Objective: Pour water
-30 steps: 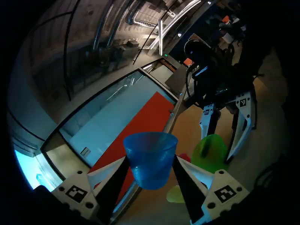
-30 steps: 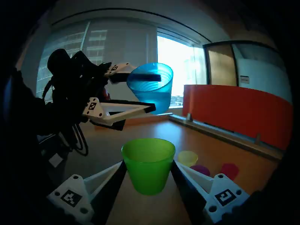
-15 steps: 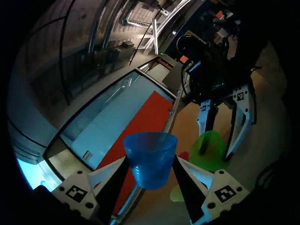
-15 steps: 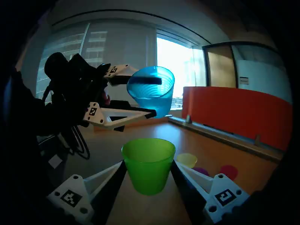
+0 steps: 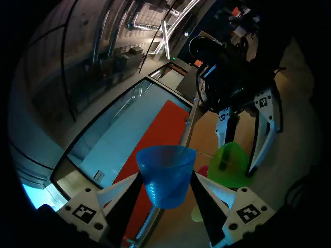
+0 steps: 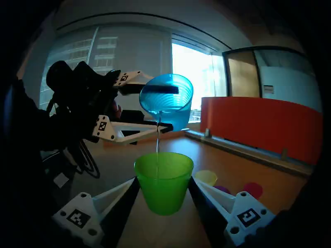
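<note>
My left gripper [image 5: 166, 184] is shut on a blue cup [image 5: 166, 175], tipped far over. In the right gripper view that blue cup [image 6: 166, 99] hangs tilted above a green cup [image 6: 164, 182], and a thin stream of water [image 6: 157, 140] falls from its lip into the green cup. My right gripper [image 6: 164, 194] is shut on the green cup, which stands upright just above the wooden table [image 6: 223, 159]. In the left gripper view the green cup [image 5: 230, 165] sits between the right gripper's white fingers [image 5: 260, 136].
A yellow cup [image 6: 206, 177] and two flat coloured discs [image 6: 253, 189] lie on the table to the right. An orange partition [image 6: 265, 124] runs along the table's far edge. A person's dark sleeve and cables sit at the left behind the left gripper [image 6: 124, 120].
The blue cup has tipped further, and water now runs from it into the green cup. The green cup has stayed in place.
</note>
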A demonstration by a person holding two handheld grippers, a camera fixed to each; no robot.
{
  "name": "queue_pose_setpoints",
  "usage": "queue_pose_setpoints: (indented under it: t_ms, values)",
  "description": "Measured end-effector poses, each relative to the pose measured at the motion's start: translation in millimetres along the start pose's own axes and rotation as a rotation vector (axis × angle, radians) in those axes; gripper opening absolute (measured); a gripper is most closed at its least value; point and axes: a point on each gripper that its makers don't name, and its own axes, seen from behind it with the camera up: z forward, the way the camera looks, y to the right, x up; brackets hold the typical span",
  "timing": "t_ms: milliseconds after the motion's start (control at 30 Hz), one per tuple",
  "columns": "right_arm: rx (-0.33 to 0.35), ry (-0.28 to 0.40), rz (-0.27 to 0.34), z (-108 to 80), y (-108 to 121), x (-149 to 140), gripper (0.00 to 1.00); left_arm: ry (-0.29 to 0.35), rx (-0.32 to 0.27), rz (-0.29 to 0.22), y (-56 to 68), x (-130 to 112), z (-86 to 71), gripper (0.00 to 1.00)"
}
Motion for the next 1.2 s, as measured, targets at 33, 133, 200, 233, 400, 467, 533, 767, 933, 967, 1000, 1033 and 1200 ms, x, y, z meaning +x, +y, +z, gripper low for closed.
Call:
queue_pose_setpoints:
  t_ms: [33,133,200,233,400,467,533,767,933,967,1000,1033,1200]
  values:
    - [0.0,0.0,0.0,0.0,-0.1,-0.2,0.86,0.0,0.0,0.004,0.0,0.2,0.1,0.8]
    - [0.0,0.002,0.0,0.1,-0.2,-0.4,0.86,-0.001,0.001,0.015,-0.3,0.6,0.4,0.79]
    - [0.0,0.004,0.0,0.3,0.0,-0.4,0.86,-0.001,0.002,0.021,-0.5,0.8,0.6,0.8]
    - [0.0,0.005,0.0,0.5,0.0,-0.3,0.86,0.0,0.002,0.022,-0.6,0.9,0.7,0.8]
    - [0.001,0.006,-0.001,1.3,0.0,0.0,0.86,0.003,0.005,0.029,-1.5,2.5,0.6,0.8]
    - [0.0,0.006,-0.003,1.5,-0.1,0.1,0.86,0.004,0.006,0.033,-1.8,3.0,0.5,0.8]
    - [0.0,0.007,-0.004,1.5,-0.4,0.7,0.86,0.004,0.006,0.037,-2.1,3.6,0.5,0.8]
    - [-0.004,0.011,-0.003,0.9,0.6,2.8,0.86,0.003,0.006,0.05,-1.9,4.0,-0.5,0.8]
    - [-0.004,0.013,-0.003,0.5,1.1,2.4,0.86,0.004,0.006,0.061,-1.4,5.2,-1.2,0.8]
    - [-0.004,0.013,-0.004,0.5,1.1,2.3,0.86,0.004,0.007,0.063,-1.4,5.4,-1.2,0.8]
    - [-0.004,0.013,-0.004,0.3,1.0,2.2,0.86,0.005,0.008,0.064,-1.5,5.6,-1.0,0.8]
    - [-0.004,0.014,-0.004,0.2,0.9,2.1,0.86,0.006,0.01,0.065,-1.6,5.8,-0.9,0.8]
    - [-0.004,0.015,-0.004,-1.2,1.3,1.5,0.86,0.009,0.012,0.07,-1.7,7.1,-0.3,0.79]
